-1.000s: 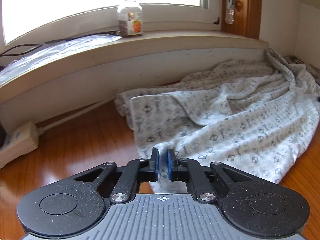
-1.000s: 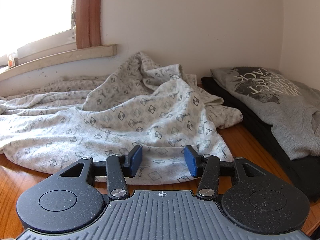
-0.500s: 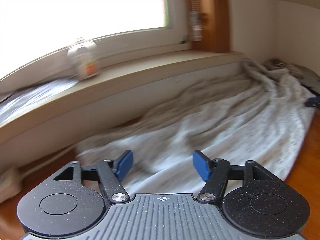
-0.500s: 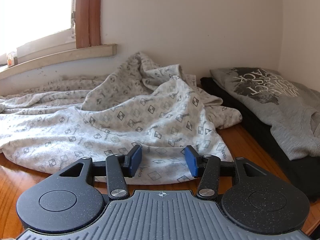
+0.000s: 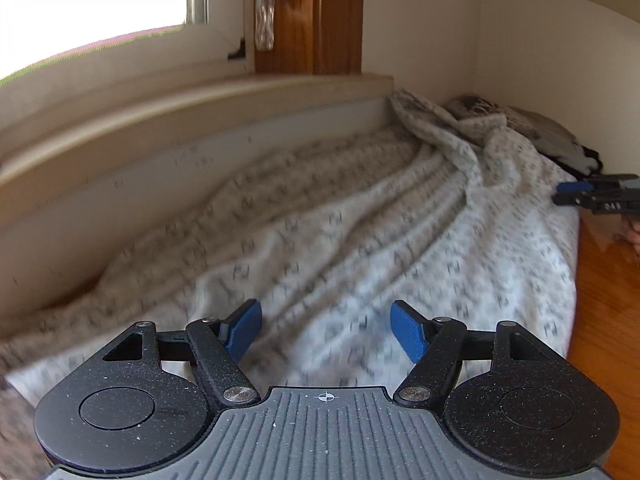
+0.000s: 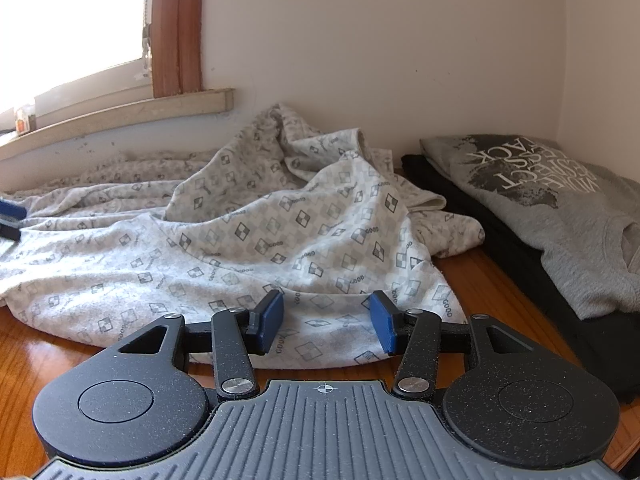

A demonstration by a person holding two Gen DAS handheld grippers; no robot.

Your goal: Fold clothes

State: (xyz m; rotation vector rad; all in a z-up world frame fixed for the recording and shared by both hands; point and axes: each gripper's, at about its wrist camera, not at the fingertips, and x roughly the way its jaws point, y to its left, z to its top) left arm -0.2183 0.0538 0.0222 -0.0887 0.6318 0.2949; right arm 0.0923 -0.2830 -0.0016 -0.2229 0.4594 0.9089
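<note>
Window sill (image 5: 192,120) runs along your far left, pale wall beneath it, wooden window frame (image 5: 336,16) standing at its right end

Patterned garment (image 6: 240,248) lies spread and rumpled over the wooden tabletop (image 6: 44,344), its far edge bunched up against the wall below the sill, a peak of folds rising near the corner. Near hem lies flat at the tabletop's front

Your left gripper (image 5: 326,330) hangs over the garment's left part. Its jaws have just been opening and now stand wide apart; cloth shows beneath the gap, nothing pinched between the blue pads. That view is smeared, so whether the pads brush the fabric is hard to say

Your right gripper (image 6: 326,326) sits low at the garment's near right hem, jaws parted about halfway, pads either side of the hem edge and not pressing on it. From the left wrist view it shows at the far right edge (image 5: 592,196), with a bit of your hand (image 5: 634,236) below it

Right of the garment: a grey printed T-shirt (image 6: 560,208) folded on top of a black garment (image 6: 520,256), stacked in the corner, just beside the patterned cloth's rightmost fold
</note>
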